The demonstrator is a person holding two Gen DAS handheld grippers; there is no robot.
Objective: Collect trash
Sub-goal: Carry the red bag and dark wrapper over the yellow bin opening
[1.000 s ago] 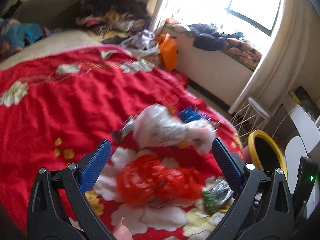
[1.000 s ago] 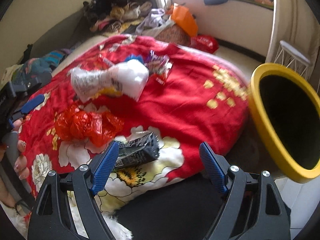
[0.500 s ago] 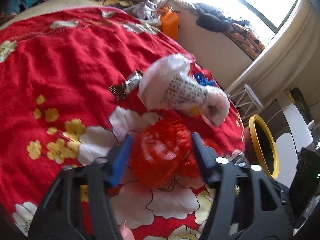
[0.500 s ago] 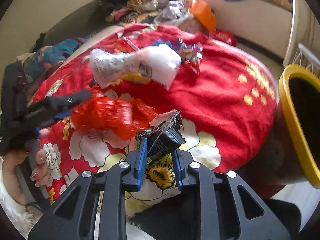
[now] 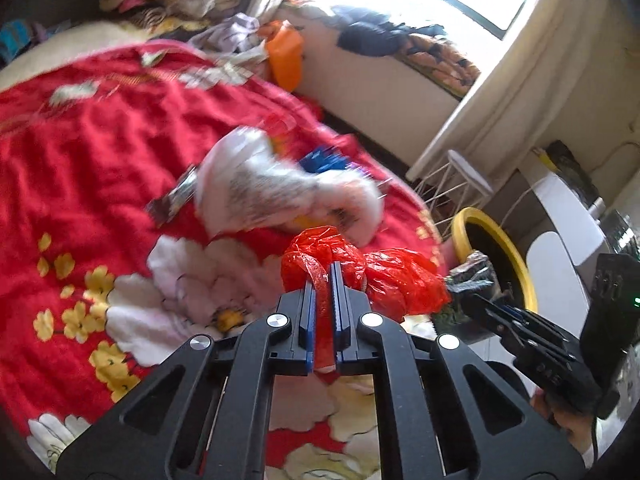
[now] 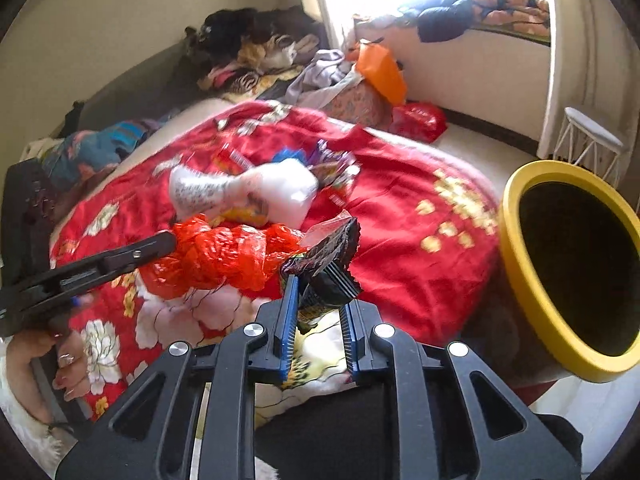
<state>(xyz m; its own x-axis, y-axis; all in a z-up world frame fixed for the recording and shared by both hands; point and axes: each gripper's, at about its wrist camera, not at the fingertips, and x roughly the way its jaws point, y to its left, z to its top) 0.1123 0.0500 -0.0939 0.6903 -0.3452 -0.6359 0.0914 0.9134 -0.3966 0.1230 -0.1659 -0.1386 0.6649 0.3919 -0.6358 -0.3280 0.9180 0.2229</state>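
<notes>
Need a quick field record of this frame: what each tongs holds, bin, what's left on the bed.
left tongs: shut on red plastic bag, bag lifted just above the blanket
right tongs: shut on dark snack wrapper
bin: yellow-rimmed bin, open, beside the bed on the right
surface: red floral blanket
trash left on bed: white printed plastic bag; small colourful wrappers behind it
blur: left view partly motion-blurred
</notes>
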